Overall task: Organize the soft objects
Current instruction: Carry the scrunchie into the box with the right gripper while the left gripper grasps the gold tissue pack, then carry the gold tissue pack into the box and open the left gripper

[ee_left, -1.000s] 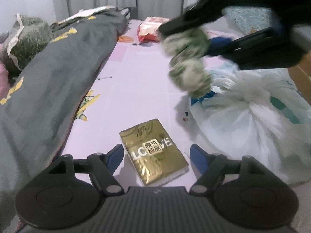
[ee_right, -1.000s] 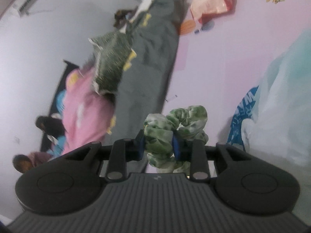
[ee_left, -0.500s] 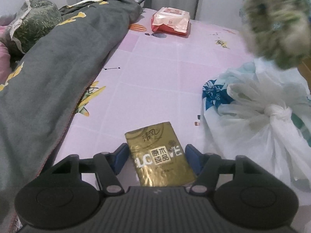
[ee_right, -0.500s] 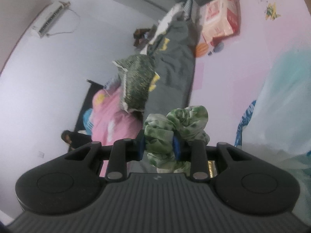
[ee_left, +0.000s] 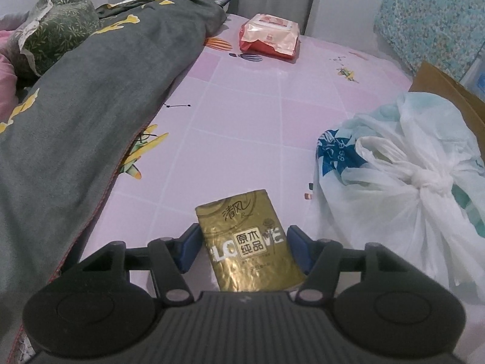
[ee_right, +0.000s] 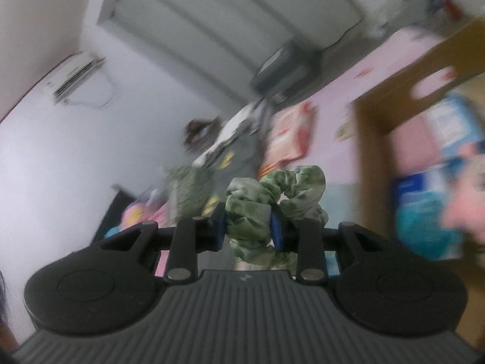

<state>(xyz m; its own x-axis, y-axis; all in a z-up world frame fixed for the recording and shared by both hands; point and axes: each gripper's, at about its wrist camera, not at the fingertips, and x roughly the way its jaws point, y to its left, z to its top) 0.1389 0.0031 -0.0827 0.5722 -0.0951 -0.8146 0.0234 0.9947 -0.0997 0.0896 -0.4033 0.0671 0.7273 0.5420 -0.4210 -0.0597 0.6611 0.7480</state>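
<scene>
The left hand-held gripper hangs low over the bed, its blue pads on either side of a gold tissue pack. Its jaws have just been closing in around the pack; the left pad looks to meet the pack's edge while the right one shows a sliver of gap, so the grip does not look firm yet. Straddling the pack along its narrow width is, I judge, the easy way to lift a soft, flat packet without crushing it.

The right hand-held gripper is clenched on a green mottled scrunchie, pinching one fold so the rest of the loop bulges free above the pads. It is held in the air in a blurred view, with a cardboard box to the right, likely where the soft things go.

The pack reads "清风", "LOVE" and "原木纯品". A knotted white plastic bag beside it bears blue lettering I cannot read. A pink wrapped packet lies farther up the bed; its print is too small to tell
</scene>
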